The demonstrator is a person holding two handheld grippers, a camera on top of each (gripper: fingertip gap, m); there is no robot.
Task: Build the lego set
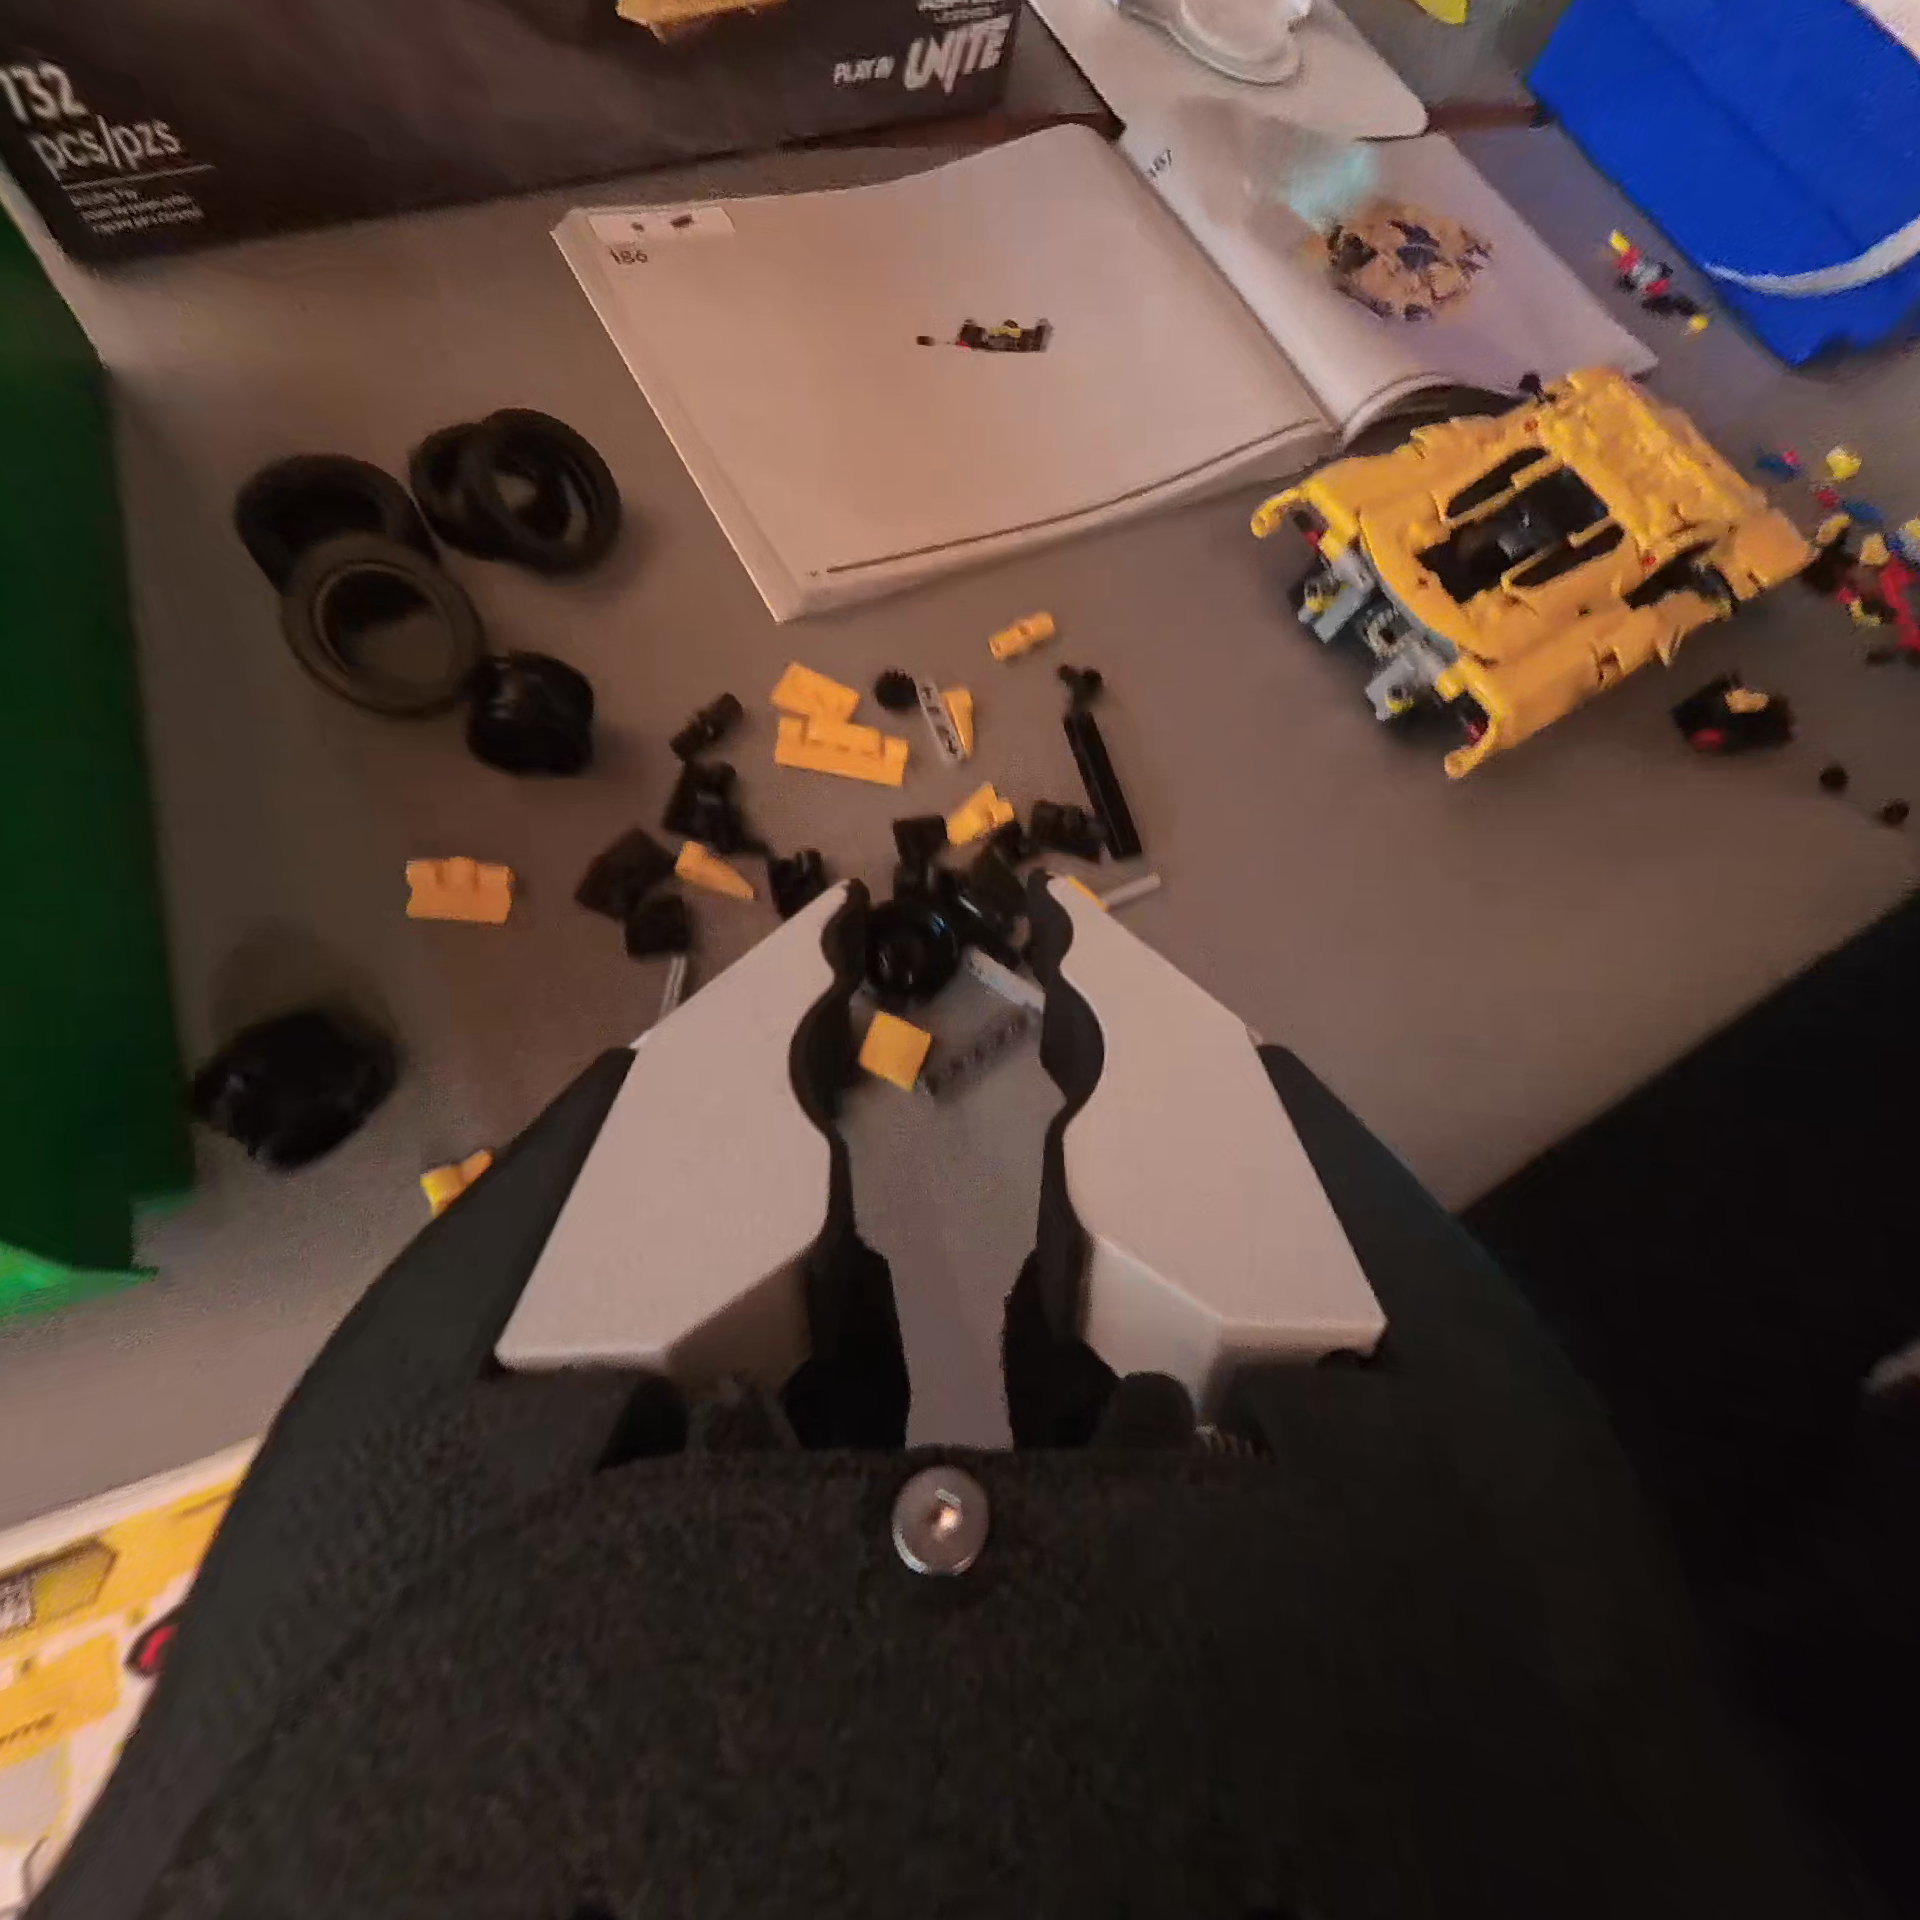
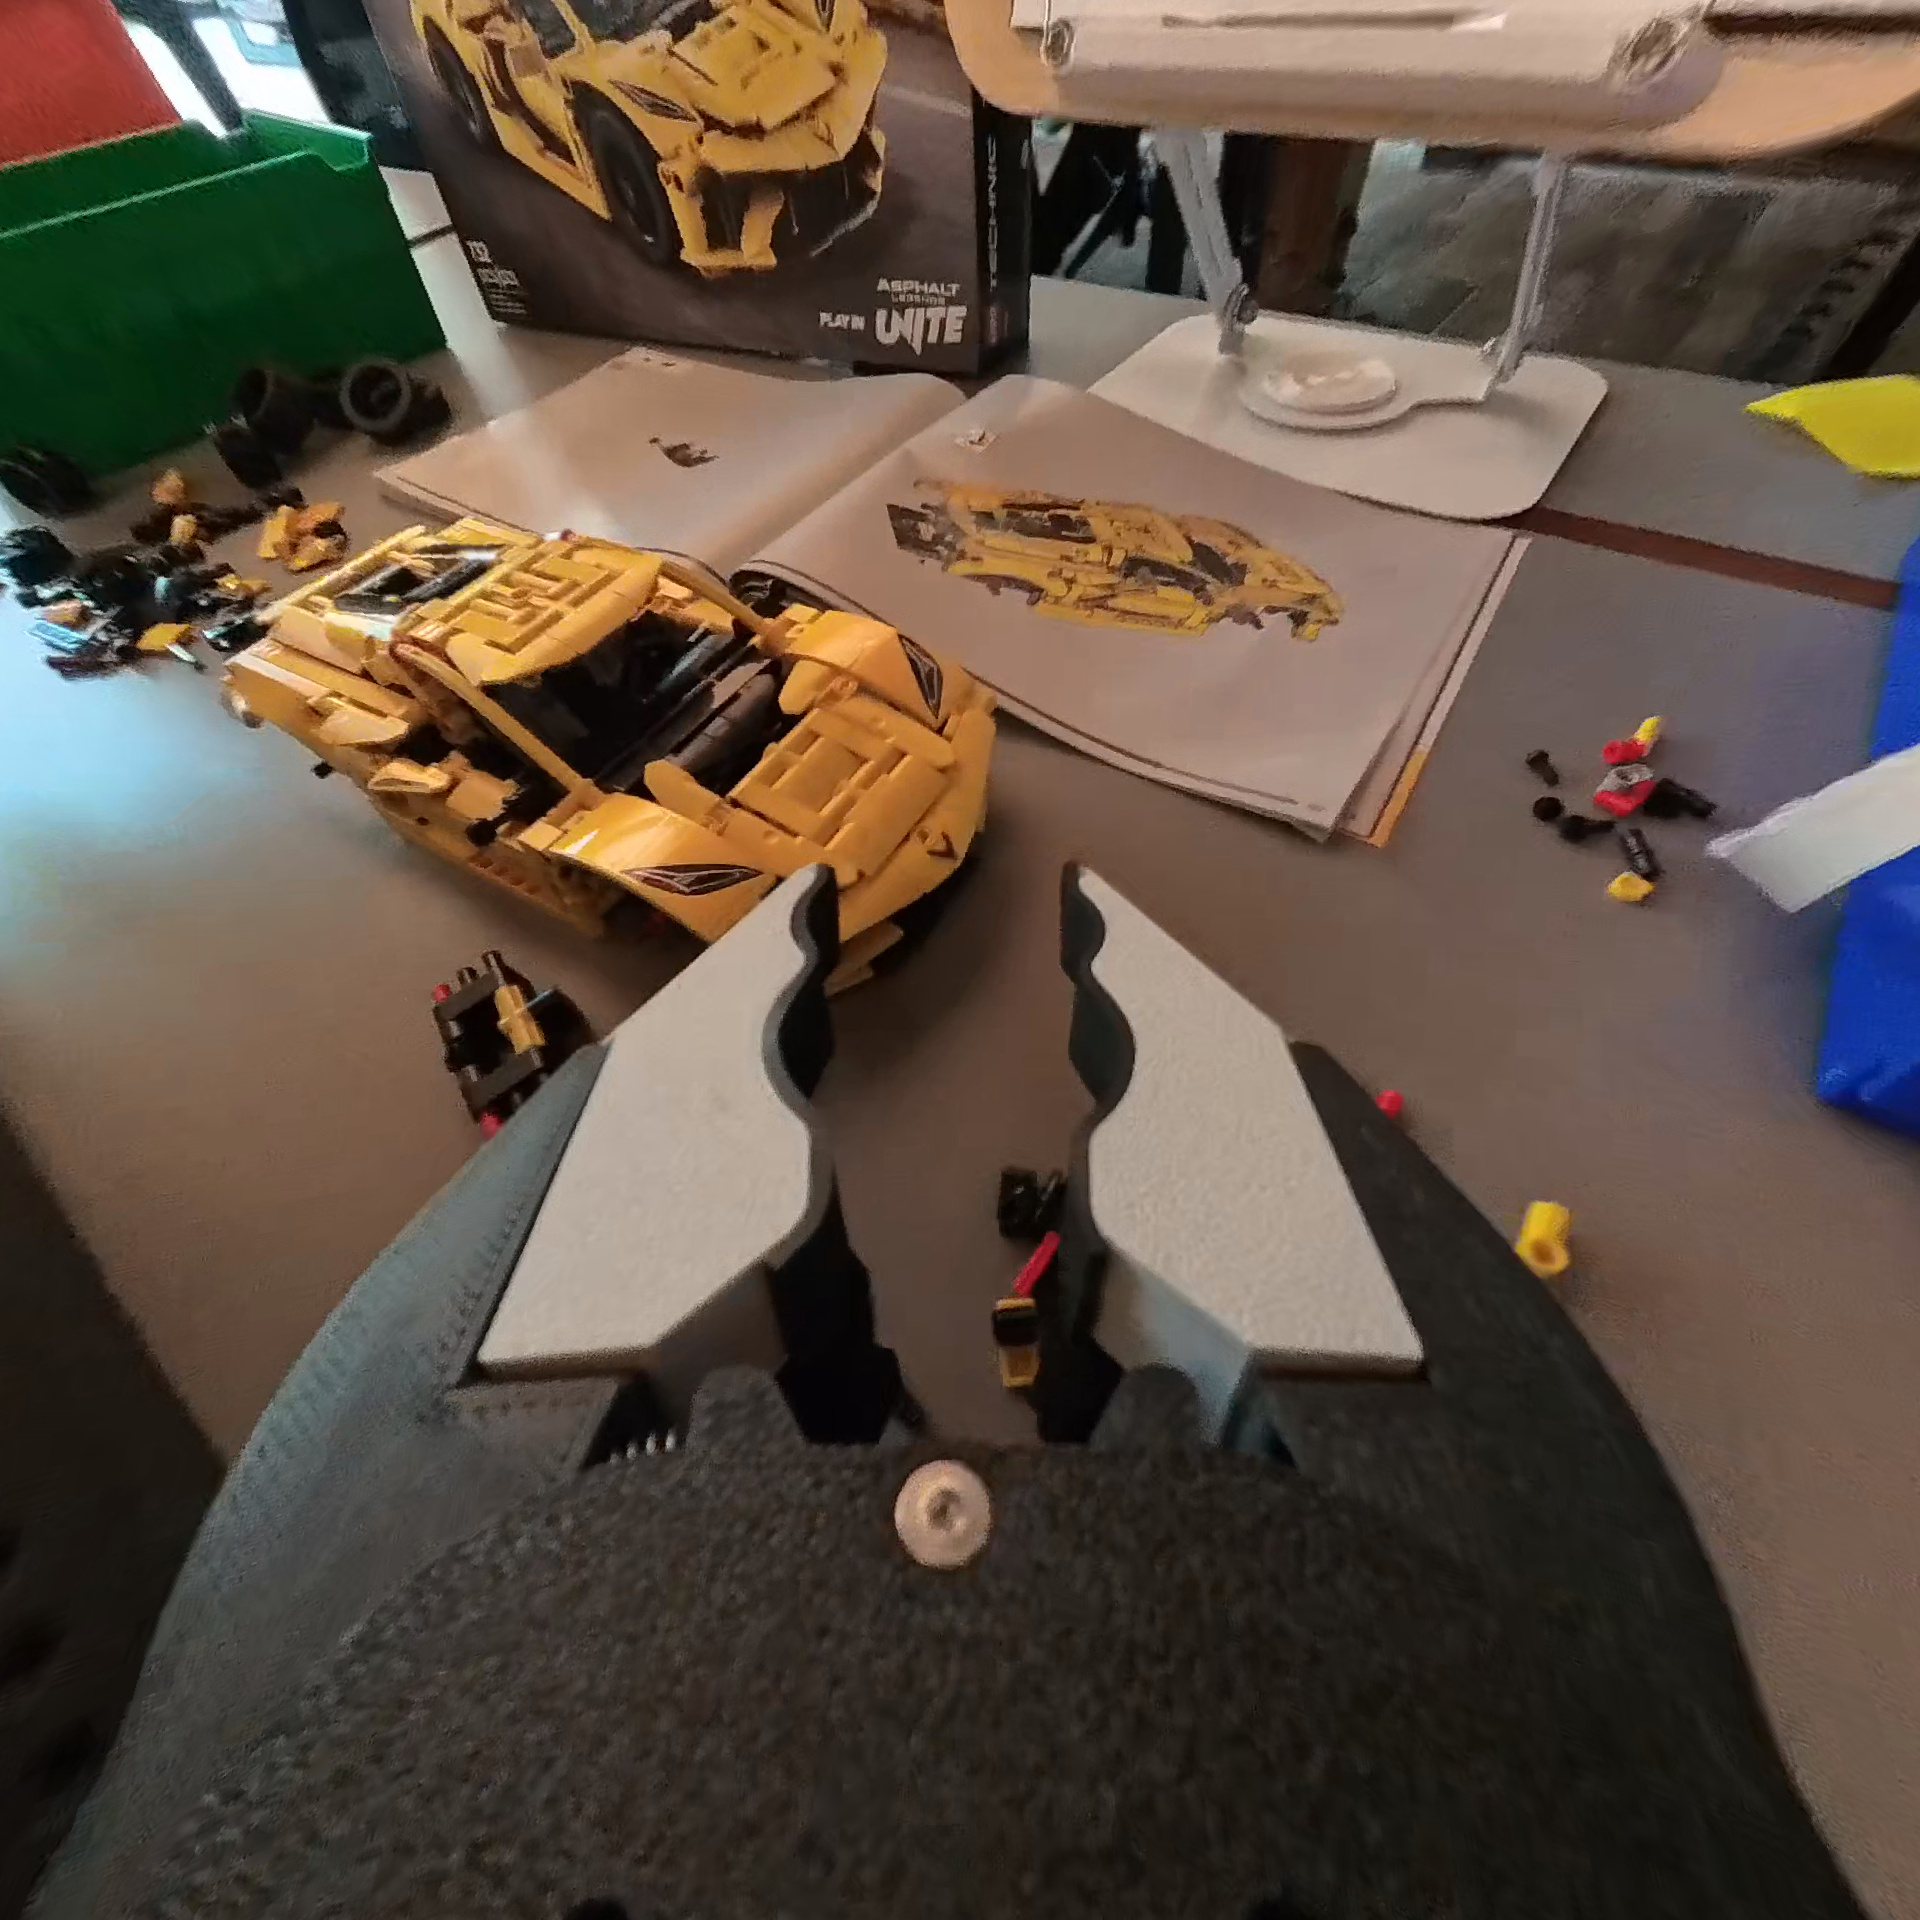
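Workpiece: yellow car model (image 2: 613, 727) stands on the grey table (image 2: 1351, 1039), bodywork largely assembled, no wheels seen fitted; it lies just ahead and left of the right gripper.
Reference: open instruction booklet (image 2: 1143, 644) lies behind the car, with the set's box (image 2: 717, 177) upright beyond it.
Loose stock: black tyres (image 1: 416, 561) lie grouped at the left; a scatter of yellow and black pieces (image 1: 831, 769) lies between them and the left gripper.
Left gripper: left gripper (image 1: 940, 935) hangs low over the near edge of the scatter, jaws narrowed around a small black round piece (image 1: 909, 951). Firm contact cannot be confirmed; the frame is blurred.
Beneath the jaws: a yellow piece (image 1: 894, 1049) and a grey block (image 1: 982, 1029) show in the gap, on the table or attached, undetermined.
Right gripper: right gripper (image 2: 945, 894) is wide apart and empty, hovering over the table near the car's front corner.
Near items: a small black and yellow sub-assembly (image 2: 499, 1029) sits left of the right gripper.
Step in hand (judgement): part selection from the pile by the left gripper.
Next move (judgement): secure the black piece squarely, lift it clear of neighbours, and bring it to the car; the right gripper would need to steady the model.
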